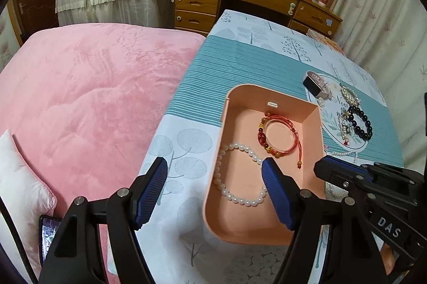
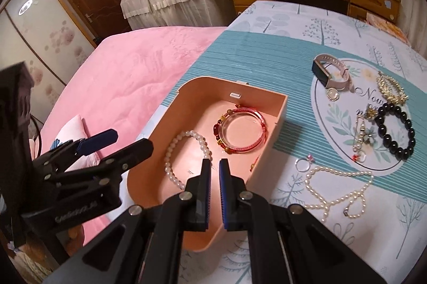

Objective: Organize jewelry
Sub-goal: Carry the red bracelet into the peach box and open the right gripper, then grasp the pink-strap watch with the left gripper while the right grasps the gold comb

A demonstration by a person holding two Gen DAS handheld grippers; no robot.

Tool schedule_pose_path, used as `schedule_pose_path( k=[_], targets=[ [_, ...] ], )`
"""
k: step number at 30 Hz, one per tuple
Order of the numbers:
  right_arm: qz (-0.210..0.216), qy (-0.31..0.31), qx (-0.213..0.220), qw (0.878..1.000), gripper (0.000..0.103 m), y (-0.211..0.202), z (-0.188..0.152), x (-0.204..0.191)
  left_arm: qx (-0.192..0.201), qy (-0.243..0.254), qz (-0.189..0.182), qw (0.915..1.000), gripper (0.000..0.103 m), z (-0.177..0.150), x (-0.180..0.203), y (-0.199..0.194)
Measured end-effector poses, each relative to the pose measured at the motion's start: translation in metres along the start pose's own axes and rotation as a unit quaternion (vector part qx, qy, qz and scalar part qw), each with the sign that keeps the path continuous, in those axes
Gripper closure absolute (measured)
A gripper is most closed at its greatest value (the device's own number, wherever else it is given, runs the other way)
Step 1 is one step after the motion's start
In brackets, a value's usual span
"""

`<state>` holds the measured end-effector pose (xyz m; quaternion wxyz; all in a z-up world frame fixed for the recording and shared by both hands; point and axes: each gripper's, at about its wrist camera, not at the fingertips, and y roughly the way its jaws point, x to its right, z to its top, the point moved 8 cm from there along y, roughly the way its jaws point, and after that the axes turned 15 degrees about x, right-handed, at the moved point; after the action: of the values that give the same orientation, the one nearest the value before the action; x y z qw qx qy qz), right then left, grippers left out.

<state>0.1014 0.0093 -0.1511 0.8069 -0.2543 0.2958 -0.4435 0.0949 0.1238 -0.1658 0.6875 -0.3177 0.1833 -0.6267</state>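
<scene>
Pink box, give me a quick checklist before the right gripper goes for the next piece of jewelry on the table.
1. Pink box open, room inside: ok; it holds only a white bead bracelet and a red cord bracelet.
2. Right gripper empty: ok; its jaws are shut with nothing visible between them.
3. Right gripper open for a pick: not ok.
4. Left gripper clear of the box: not ok; its open jaws straddle the box's left wall.
5. Pieces waiting outside the box: ok; pearl necklace, ring, black bead bracelet and watch lie on the tablecloth.
</scene>
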Motion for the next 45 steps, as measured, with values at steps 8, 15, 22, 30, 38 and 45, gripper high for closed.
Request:
schedule_pose_path(
  k=[8, 15, 22, 30, 38, 45],
  targets=[
    [-0.003, 0.023, 0.026, 0.999, 0.097, -0.026, -0.001, 0.028, 0.002, 0.019, -0.002, 0.9998, 0.032, 0.001, 0.020, -0.006],
    [-0.014, 0.059, 0.034, 0.998, 0.097, -0.042, -0.009, 0.065, -0.006, 0.034, -0.004, 0.9994, 0.032, -0.003, 0.041, -0.006],
    [-0.031, 0.072, 0.040, 0.996, 0.097, -0.056, -0.004, 0.100, -0.011, 0.052, -0.011, 0.9985, 0.032, -0.003, 0.069, -0.004],
    [-0.065, 0.049, 0.053, 0.995, 0.065, -0.080, 0.037, 0.142, -0.007, 0.071, -0.035, 0.9968, 0.031, 0.033, 0.107, 0.003],
    [-0.103, 0.011, 0.060, 0.993, 0.064, -0.096, 0.097, 0.184, 0.015, 0.075, -0.054, 0.9956, 0.018, 0.094, 0.149, 0.019],
    [-0.102, 0.001, 0.032, 0.994, 0.064, -0.076, 0.147, 0.219, -0.022, 0.055, -0.081, 0.9949, 0.018, 0.137, 0.183, 0.059]
  ],
)
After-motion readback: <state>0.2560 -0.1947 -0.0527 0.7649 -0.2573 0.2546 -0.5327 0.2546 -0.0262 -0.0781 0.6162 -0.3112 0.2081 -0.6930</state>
